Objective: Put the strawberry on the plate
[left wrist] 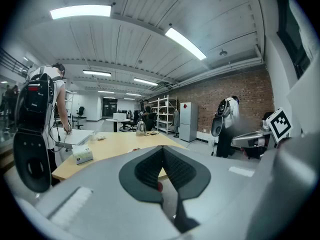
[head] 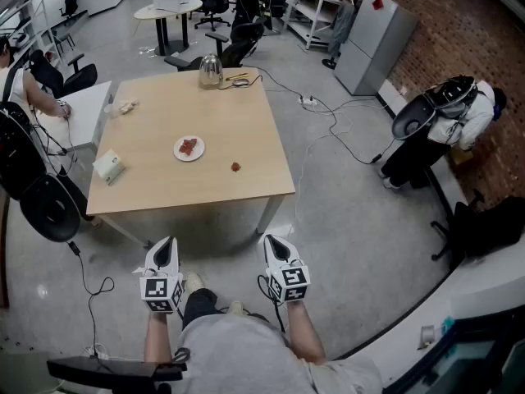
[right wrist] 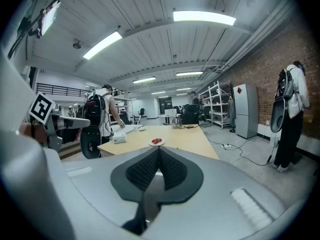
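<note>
Starting point, basically: nothing on the task is done yet. Small red strawberry (head: 236,167) sits on the bare top of the light wooden square table (head: 156,113), just right of the round white plate (head: 176,144) and a bit nearer to me, not touching it. Plate already carries some red pieces, probably other strawberries; too small to be sure.

Left tongs (head: 169,242) and right tongs (head: 271,241) are both closed, pads meeting at the tips, nothing gripped. Both hang over the grey floor (head: 344,220) on the near side of the table, short of its near edge. Strawberry is well apart from both, farther out. Sideways it falls between the two, closer to the right tongs' line.

Left to do, as I read it: reach over the near edge, open, grab the strawberry, carry it left onto the plate, release. Right tongs look like the shorter reach.
</note>
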Demonstrator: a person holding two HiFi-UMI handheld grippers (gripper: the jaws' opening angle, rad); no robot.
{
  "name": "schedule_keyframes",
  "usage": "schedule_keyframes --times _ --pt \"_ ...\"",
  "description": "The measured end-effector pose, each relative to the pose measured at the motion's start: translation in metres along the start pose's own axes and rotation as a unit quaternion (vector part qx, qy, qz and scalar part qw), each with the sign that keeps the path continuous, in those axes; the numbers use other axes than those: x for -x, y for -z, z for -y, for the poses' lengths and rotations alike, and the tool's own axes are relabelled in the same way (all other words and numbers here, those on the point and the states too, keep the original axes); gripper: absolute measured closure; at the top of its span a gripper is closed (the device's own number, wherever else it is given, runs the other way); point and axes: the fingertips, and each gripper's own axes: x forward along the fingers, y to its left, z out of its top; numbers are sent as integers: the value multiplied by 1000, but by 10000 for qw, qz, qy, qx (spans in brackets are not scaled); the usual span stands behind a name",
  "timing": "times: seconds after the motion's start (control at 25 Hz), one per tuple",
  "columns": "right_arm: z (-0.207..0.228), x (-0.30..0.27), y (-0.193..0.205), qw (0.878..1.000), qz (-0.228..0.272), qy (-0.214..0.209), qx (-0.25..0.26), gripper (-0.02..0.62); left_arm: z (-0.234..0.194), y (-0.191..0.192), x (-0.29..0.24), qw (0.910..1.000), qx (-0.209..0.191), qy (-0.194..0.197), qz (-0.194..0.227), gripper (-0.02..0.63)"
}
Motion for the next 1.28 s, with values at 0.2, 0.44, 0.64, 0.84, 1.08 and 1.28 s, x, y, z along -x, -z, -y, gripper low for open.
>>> schedule_keyframes --times 0.2,0.44,0.64,0.84,1.08,1.28 --pt "6 1 -6 9999 101 64 -61 588 2 -5 -5 10000 -34 48 20 586" --pt "20 4 -7 9997 129 107 -203 589 14 -7 -14 9999 -37 127 21 586" --pt "25 -1 2 9999 1 122 -103 589 18 -3 -22 9998 -30 197 15 586" --pt "30 -14 9 9998 -108 117 -124 588 18 -2 -42 9996 -41 288 -68 586" --pt "46 -39 5 9996 -162 209 -131 588 13 -3 -80 9991 -9 396 -123 586" --pt "64 -73 -9 9993 -210 300 -116 588 3 -13 -125 9984 -14 530 -170 586"
